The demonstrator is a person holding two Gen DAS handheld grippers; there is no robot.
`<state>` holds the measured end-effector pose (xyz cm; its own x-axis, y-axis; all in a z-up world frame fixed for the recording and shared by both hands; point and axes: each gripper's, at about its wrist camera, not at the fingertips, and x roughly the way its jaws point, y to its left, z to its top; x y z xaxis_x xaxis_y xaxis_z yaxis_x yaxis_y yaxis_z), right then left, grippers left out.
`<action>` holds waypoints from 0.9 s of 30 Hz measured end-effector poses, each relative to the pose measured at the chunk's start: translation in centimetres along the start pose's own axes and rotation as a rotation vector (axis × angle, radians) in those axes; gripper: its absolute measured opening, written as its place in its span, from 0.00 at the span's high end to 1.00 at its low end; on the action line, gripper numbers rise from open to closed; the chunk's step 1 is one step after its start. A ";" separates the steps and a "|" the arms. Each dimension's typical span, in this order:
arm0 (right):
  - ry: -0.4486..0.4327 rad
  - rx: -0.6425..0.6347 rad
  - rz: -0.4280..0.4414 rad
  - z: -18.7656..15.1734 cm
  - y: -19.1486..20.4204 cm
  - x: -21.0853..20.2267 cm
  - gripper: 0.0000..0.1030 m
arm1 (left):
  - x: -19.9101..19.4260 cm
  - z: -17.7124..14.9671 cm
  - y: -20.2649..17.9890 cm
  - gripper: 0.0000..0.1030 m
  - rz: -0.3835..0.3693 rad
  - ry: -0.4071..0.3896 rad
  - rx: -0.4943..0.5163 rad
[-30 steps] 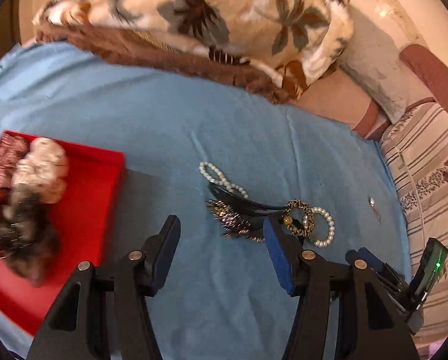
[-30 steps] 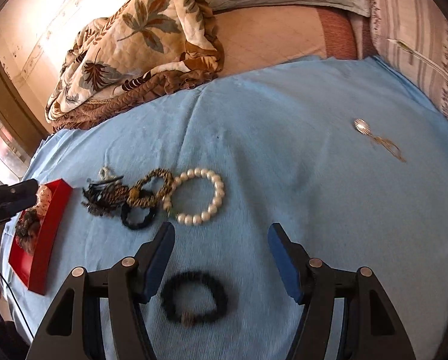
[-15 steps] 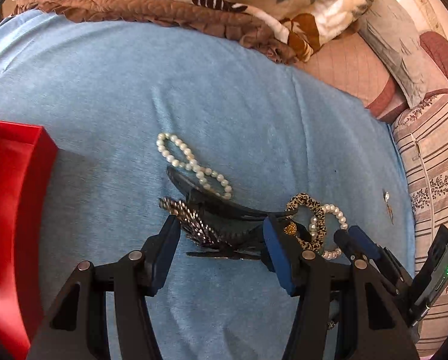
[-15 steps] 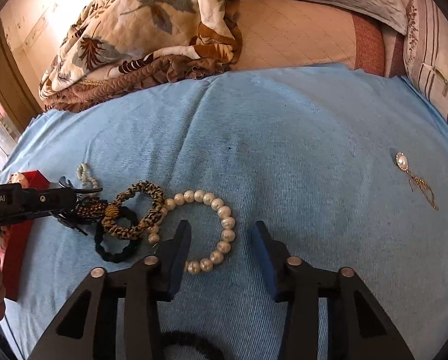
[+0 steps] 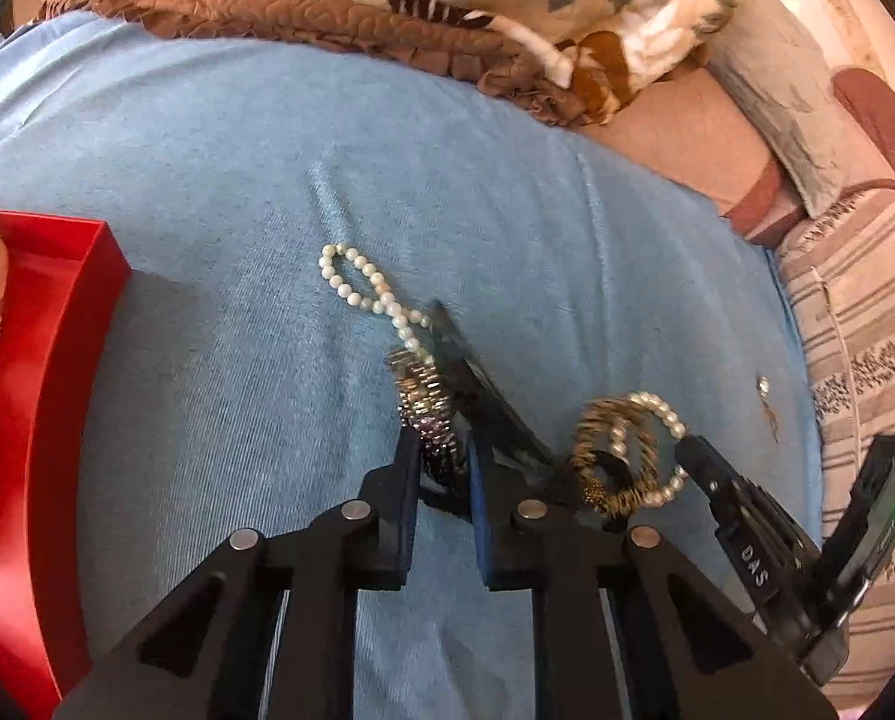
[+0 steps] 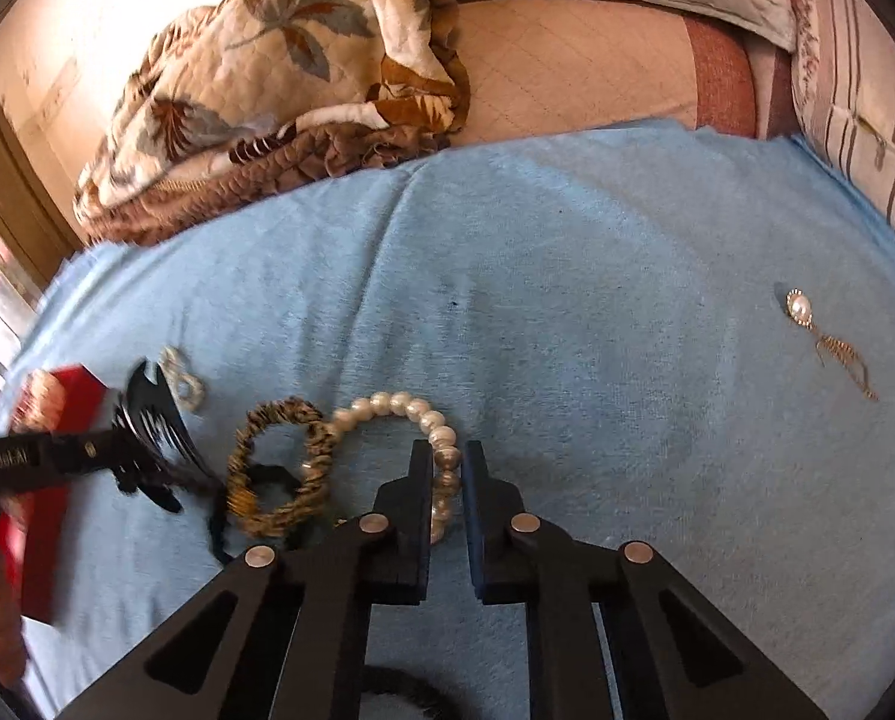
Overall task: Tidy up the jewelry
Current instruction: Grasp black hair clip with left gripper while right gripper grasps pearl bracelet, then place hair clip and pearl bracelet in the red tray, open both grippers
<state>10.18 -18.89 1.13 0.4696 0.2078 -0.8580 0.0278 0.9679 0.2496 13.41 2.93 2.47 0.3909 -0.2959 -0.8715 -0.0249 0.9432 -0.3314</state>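
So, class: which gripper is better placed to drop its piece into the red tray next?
Left. The left gripper grips the hair claw beside the red tray; the right gripper, on the pearl bracelet, sits farther away.

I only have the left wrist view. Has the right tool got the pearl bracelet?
Observer: Yes, the right tool is shut on the pearl bracelet, pinching its beads.
Operator: Anything under that tool?
Observer: A black hair tie lies on the cloth below it, partly hidden.
Operator: What is that speck far right?
Observer: A pearl earring with a gold dangle, lying alone.
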 end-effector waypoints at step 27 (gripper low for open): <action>-0.175 0.006 0.142 -3.8 5.5 -12.9 0.90 | -15.9 -6.0 9.6 0.93 -0.019 -0.210 0.001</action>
<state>0.92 -15.75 11.87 0.6149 0.3135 -0.7236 -0.0444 0.9299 0.3651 1.44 15.75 10.97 0.5744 -0.2762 -0.7706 -0.0143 0.9378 -0.3468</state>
